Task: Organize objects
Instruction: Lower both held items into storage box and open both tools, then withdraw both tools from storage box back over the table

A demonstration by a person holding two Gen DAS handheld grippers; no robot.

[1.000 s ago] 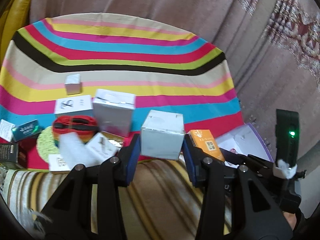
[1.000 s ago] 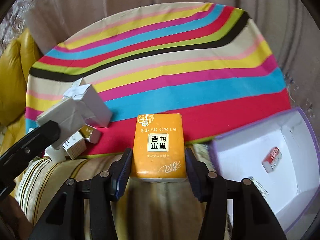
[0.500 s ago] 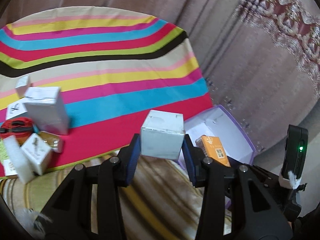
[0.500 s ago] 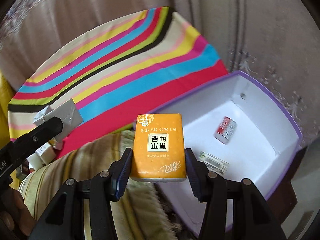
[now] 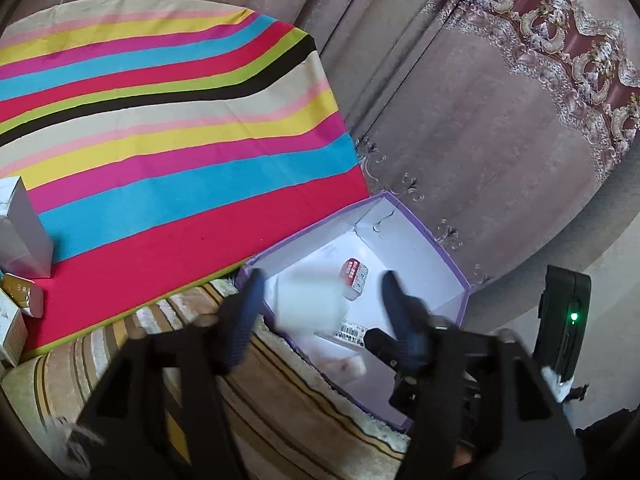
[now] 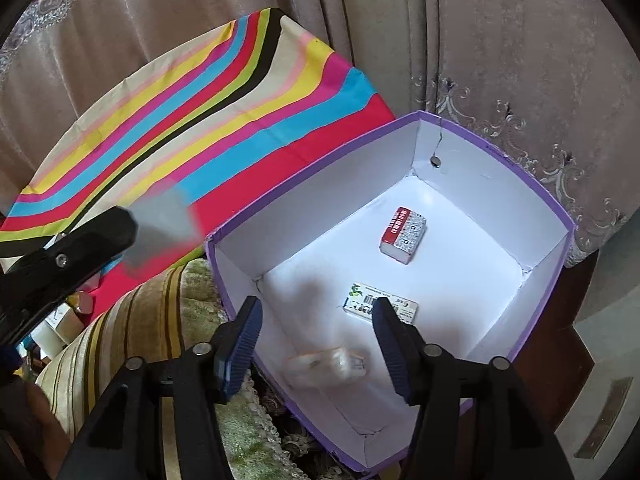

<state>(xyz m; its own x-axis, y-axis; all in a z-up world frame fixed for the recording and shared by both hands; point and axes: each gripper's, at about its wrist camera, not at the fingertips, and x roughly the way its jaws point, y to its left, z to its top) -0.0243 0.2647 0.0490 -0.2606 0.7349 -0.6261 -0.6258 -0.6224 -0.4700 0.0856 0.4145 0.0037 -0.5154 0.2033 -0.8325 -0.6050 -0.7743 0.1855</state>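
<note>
A purple box with a white inside (image 6: pixel 544 196) stands off the right end of the striped cloth; it also shows in the left wrist view (image 5: pixel 448 256). My left gripper (image 5: pixel 320 308) is open above its near wall, and a blurred white box (image 5: pixel 312 304) is loose between the fingers. My right gripper (image 6: pixel 318 336) is open over the purple box, and a blurred orange packet (image 6: pixel 328 362) lies beneath it. A red-and-white packet (image 6: pixel 402 234) and a flat barcoded packet (image 6: pixel 360 304) lie on the box floor.
The striped cloth (image 5: pixel 160 128) covers the surface to the left. A white carton (image 5: pixel 20 232) and small boxes (image 5: pixel 16 312) stand at its left edge. A striped cushion (image 5: pixel 260 392) lies under the grippers. Curtains (image 5: pixel 480 100) hang behind.
Both grippers moved right over the purple box and opened. The white box has left the left gripper's fingers, and the orange packet has dropped from the right gripper into the box.
</note>
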